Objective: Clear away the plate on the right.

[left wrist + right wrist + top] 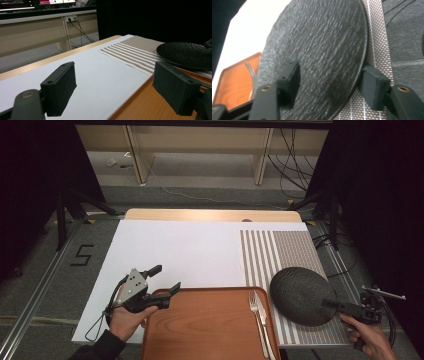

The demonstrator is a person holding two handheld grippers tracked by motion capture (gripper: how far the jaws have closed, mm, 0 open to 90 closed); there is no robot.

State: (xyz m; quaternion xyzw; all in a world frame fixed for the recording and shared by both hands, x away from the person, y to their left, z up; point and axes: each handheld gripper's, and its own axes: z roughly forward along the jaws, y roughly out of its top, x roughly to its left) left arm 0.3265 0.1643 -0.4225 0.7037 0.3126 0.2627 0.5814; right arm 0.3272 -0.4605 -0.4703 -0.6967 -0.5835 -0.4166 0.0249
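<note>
Jaws of the right gripper are set astride the rim of the round black textured plate, pads not yet pressed.
Plate is seen tilted over the striped placemat, beside the wooden tray; left gripper is held wide open, empty.

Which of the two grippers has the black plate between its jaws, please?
The right gripper: its jaws straddle the rim of the black plate on the striped placemat. The left gripper stands open and empty at the tray's corner.
</note>
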